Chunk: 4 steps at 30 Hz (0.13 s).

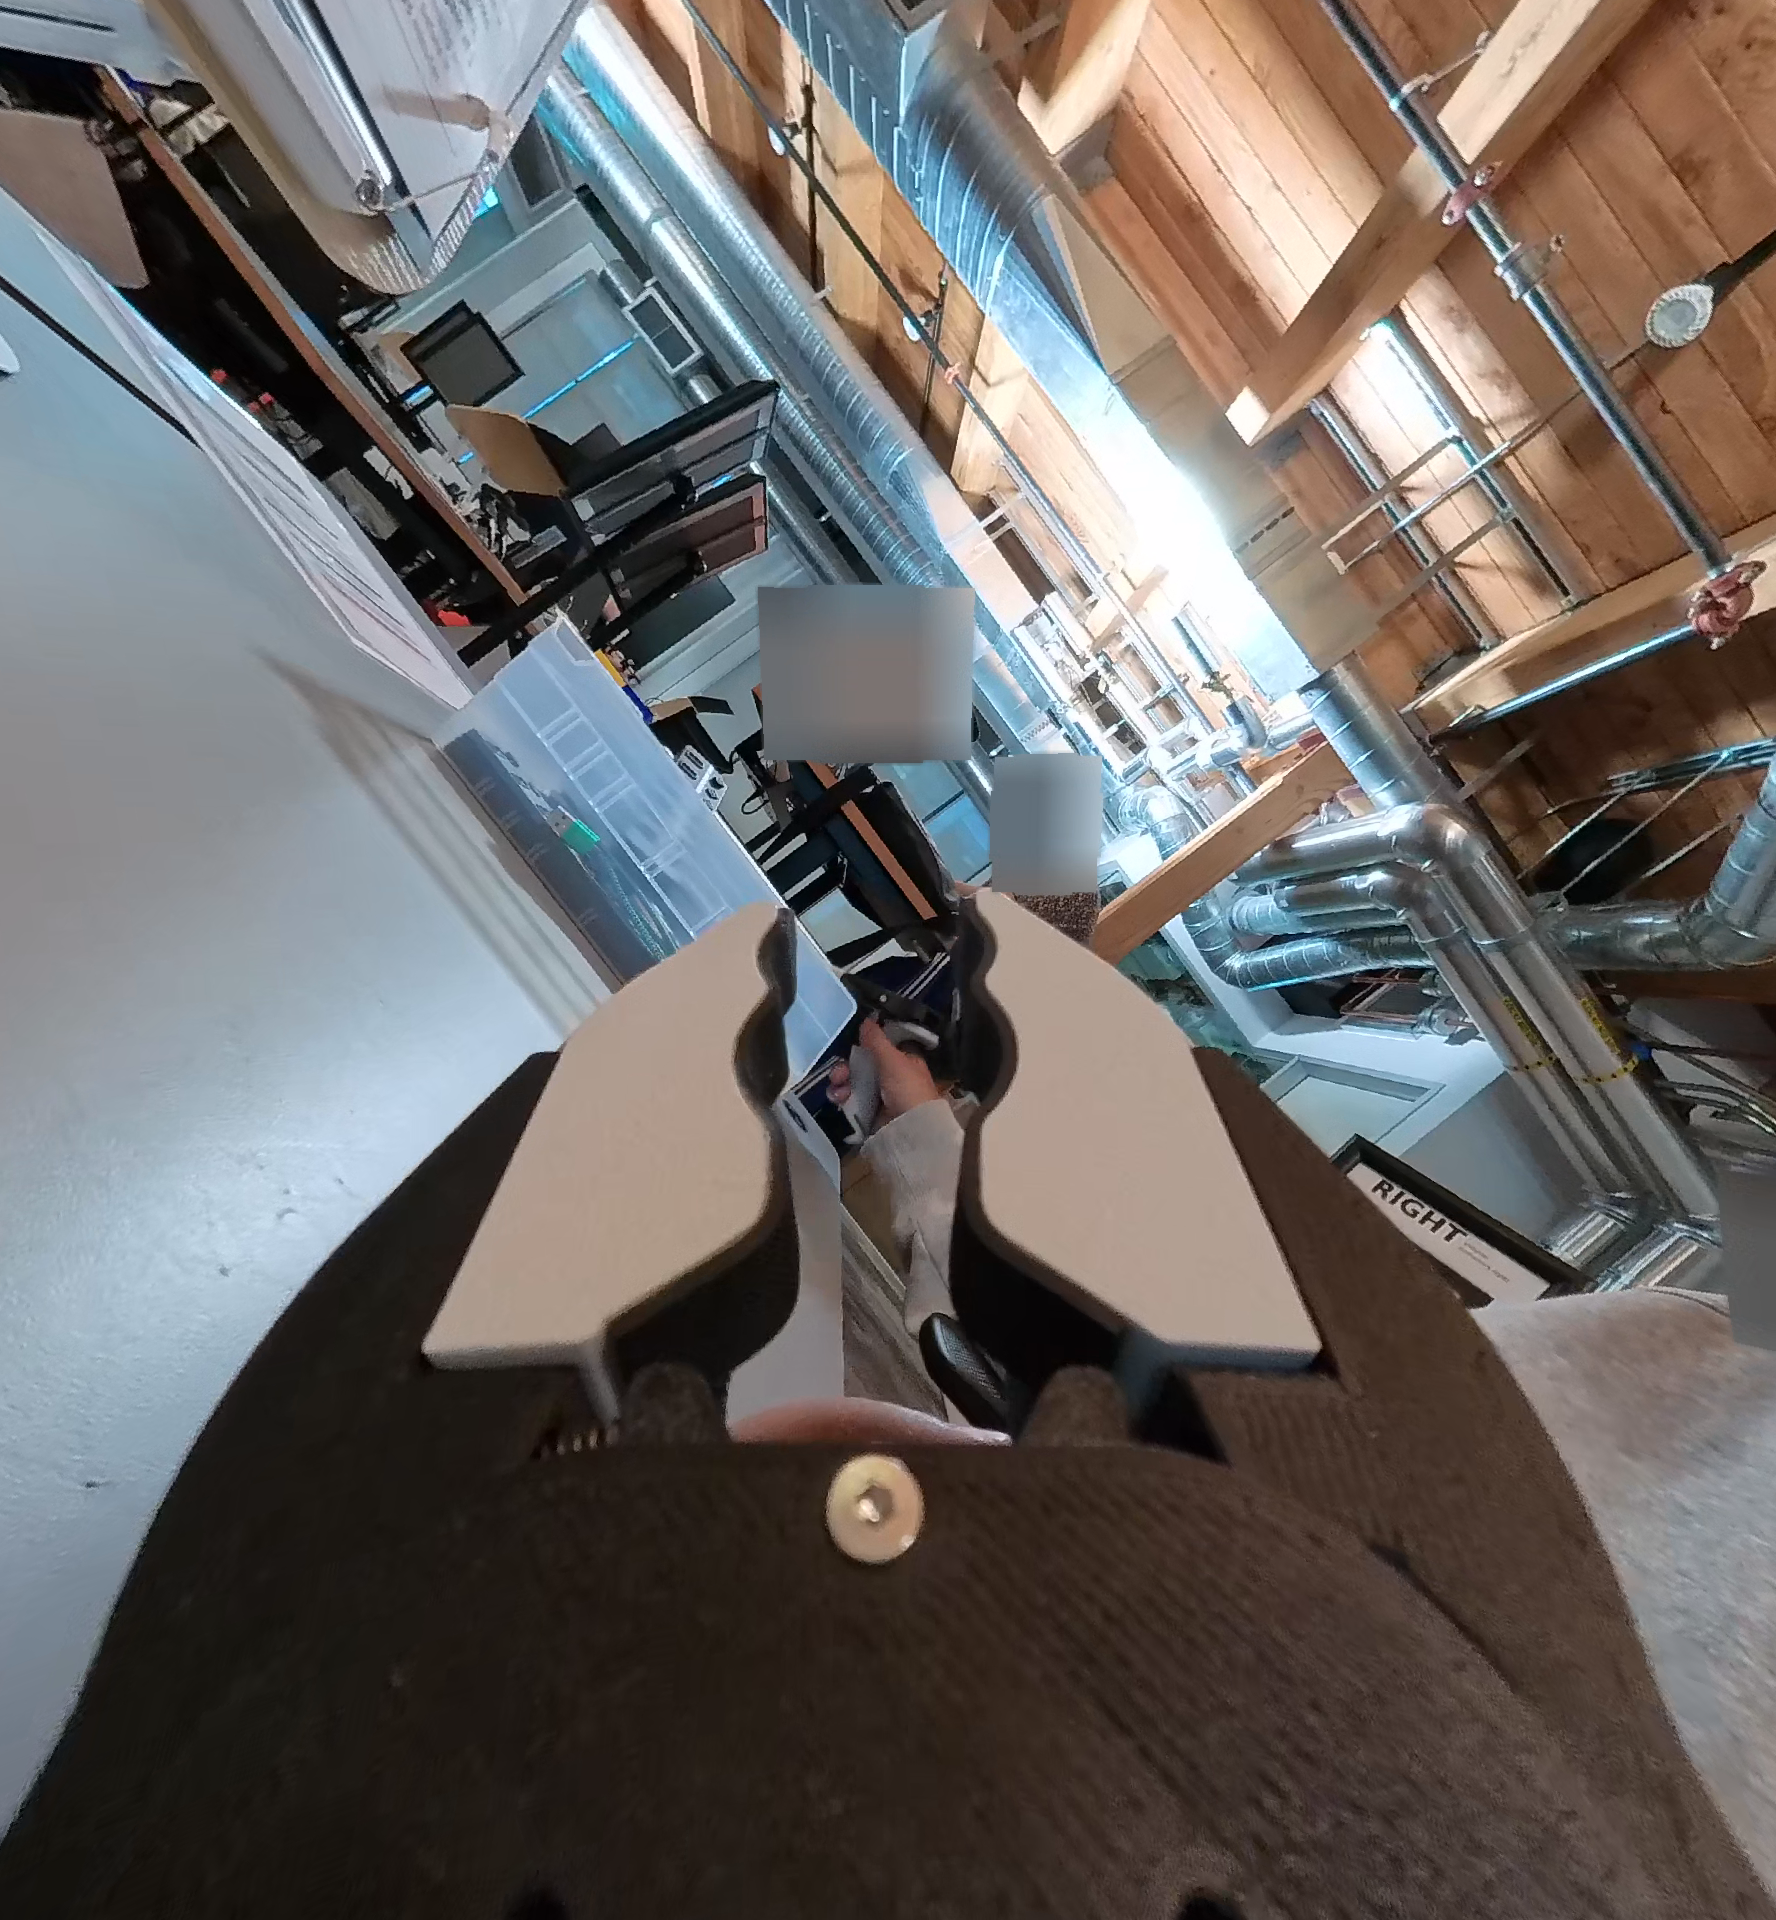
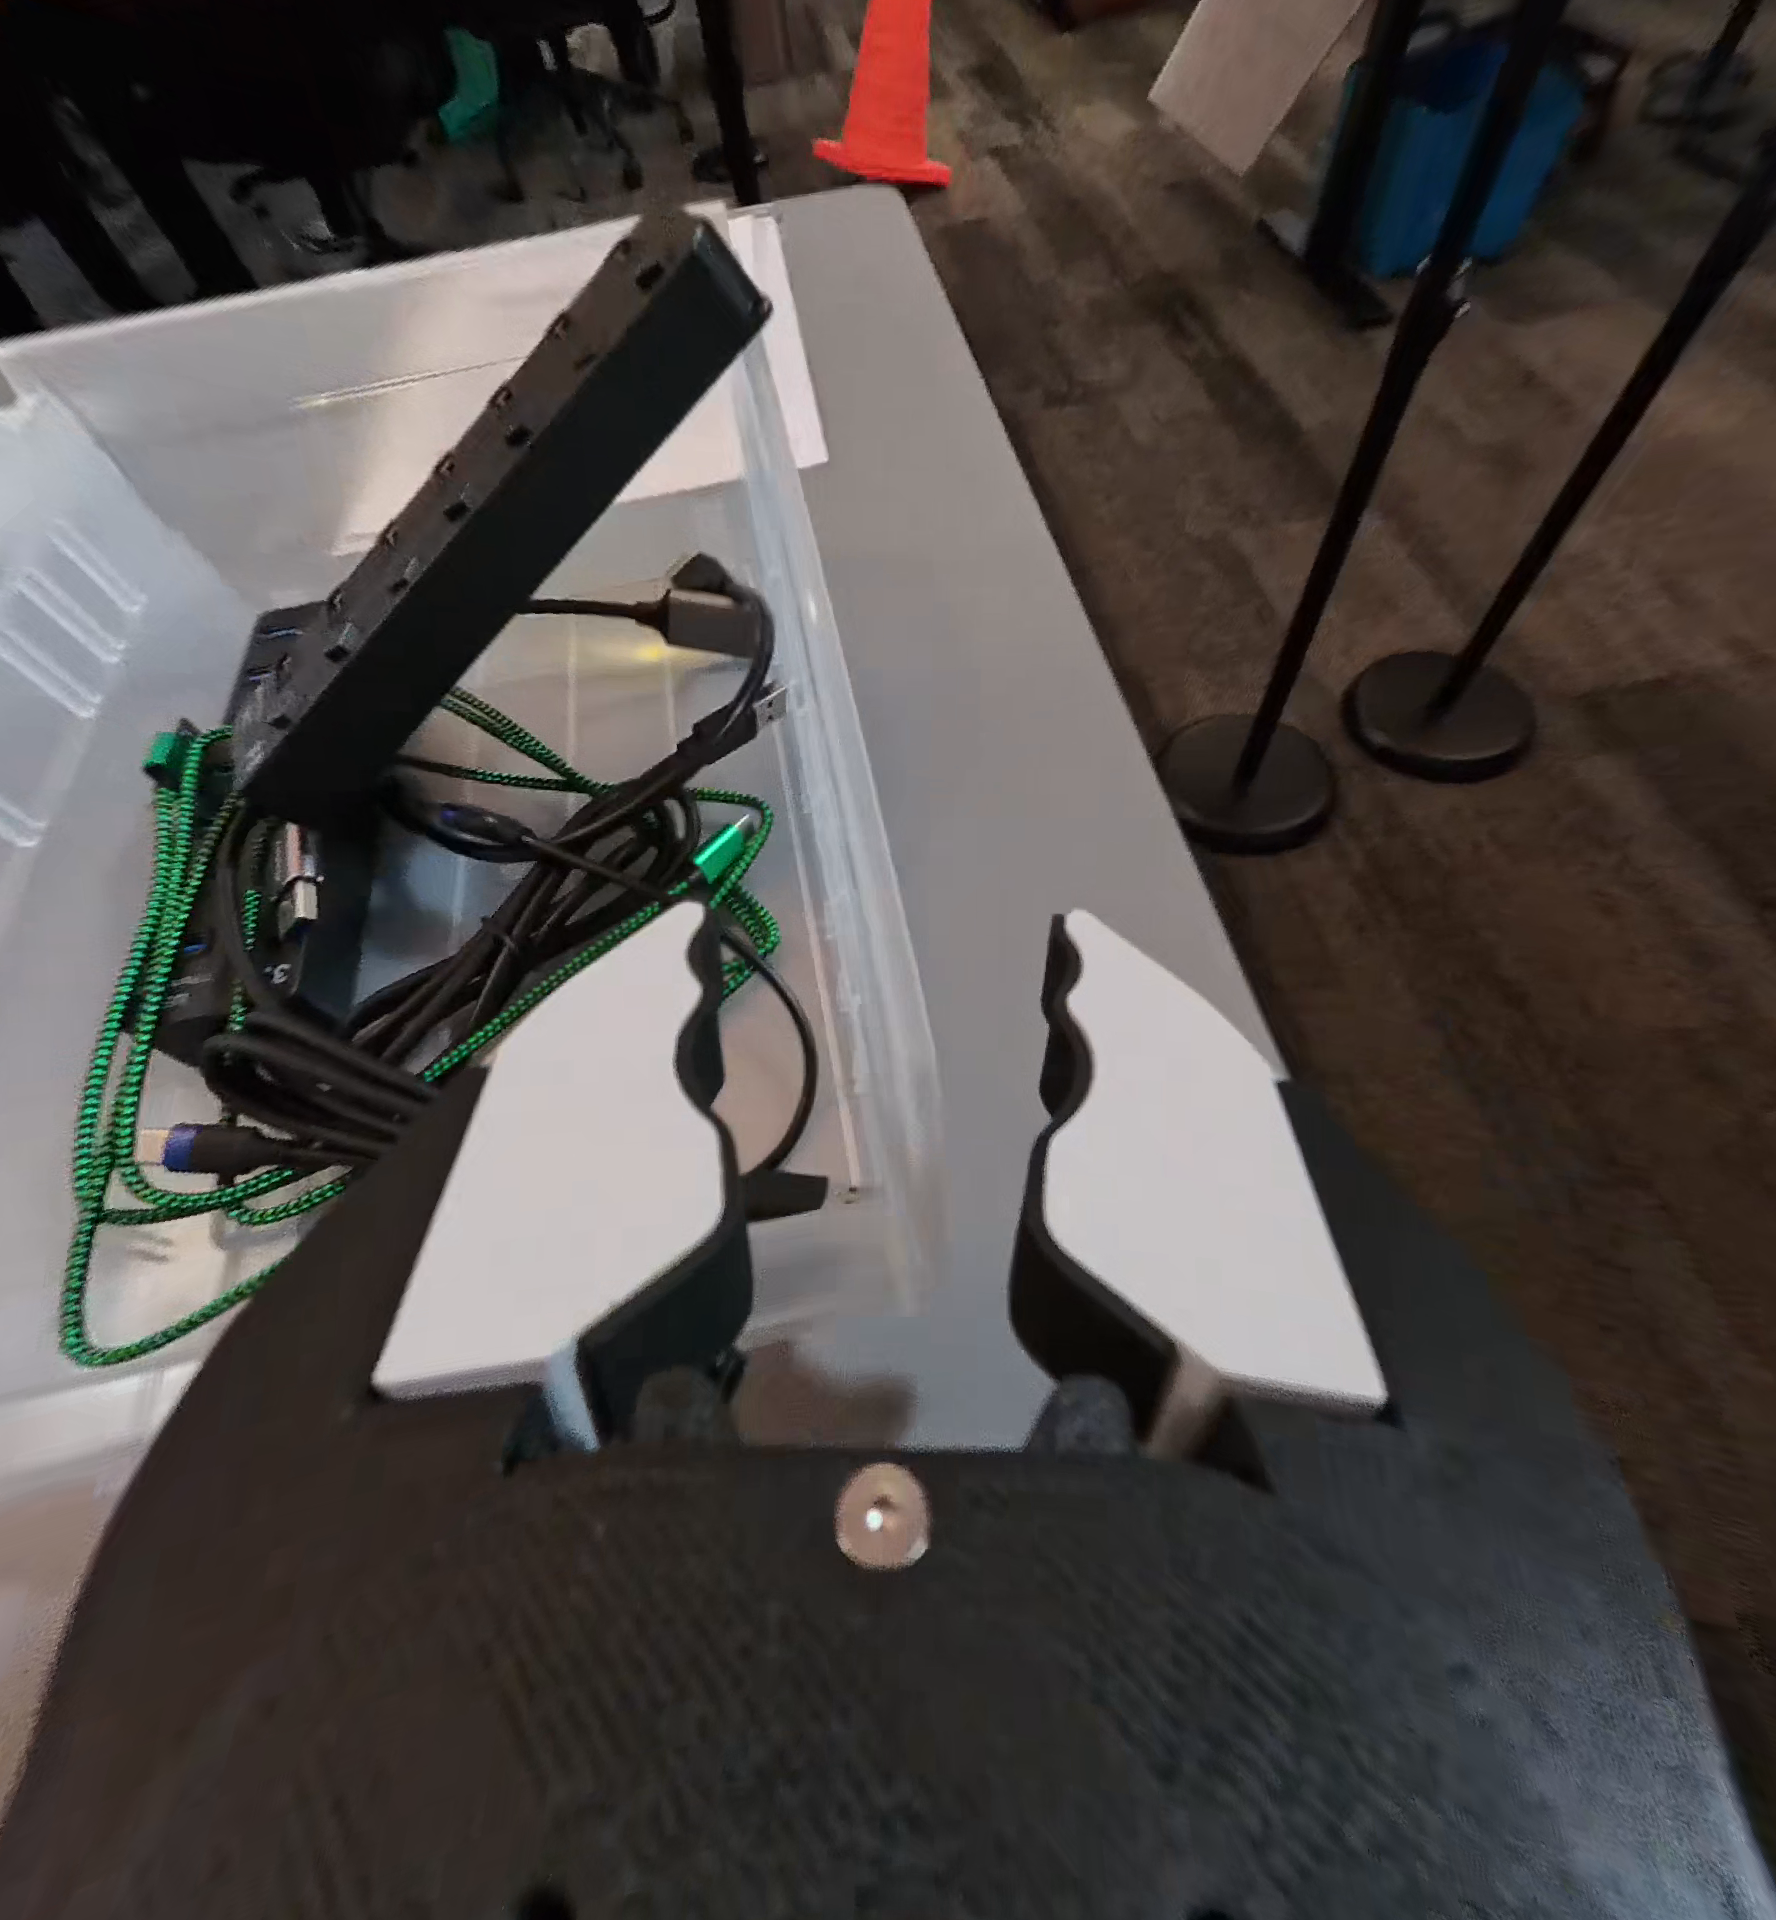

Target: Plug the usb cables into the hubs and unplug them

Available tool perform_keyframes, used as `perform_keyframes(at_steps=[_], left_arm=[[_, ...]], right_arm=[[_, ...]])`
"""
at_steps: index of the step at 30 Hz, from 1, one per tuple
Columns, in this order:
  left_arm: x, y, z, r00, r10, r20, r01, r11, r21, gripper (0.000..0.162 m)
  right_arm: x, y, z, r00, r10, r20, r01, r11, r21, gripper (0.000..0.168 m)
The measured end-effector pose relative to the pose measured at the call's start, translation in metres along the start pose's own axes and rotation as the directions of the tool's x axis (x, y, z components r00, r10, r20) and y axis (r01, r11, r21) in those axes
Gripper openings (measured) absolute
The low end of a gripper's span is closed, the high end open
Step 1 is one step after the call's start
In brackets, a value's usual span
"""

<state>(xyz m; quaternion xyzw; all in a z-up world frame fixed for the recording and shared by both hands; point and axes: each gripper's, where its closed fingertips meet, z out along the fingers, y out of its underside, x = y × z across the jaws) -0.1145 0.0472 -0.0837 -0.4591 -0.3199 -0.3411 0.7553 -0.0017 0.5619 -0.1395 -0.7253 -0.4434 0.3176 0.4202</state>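
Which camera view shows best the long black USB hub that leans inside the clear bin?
The right wrist view shows it best: the long black hub leans up out of the clear bin, its row of ports facing the camera, above the tangled cables. The left wrist view points upward toward the ceiling; it shows the bin from the side, and no hub can be made out.

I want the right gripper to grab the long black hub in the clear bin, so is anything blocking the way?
Nothing visible blocks it: the long black USB hub leans atop the cable tangle, and the open right gripper hovers over the clear plastic bin's rim.
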Motion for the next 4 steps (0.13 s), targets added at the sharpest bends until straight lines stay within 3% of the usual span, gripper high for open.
perform_keyframes(at_steps=[4], left_arm=[[-0.0009, 0.0008, 0.0002, 1.0, -0.011, -0.001, 0.011, 1.0, 0.0, 0.03]], right_arm=[[-0.004, 0.004, 0.0017, 0.983, 0.146, 0.109, -0.148, 0.989, 0.001, 0.031]])
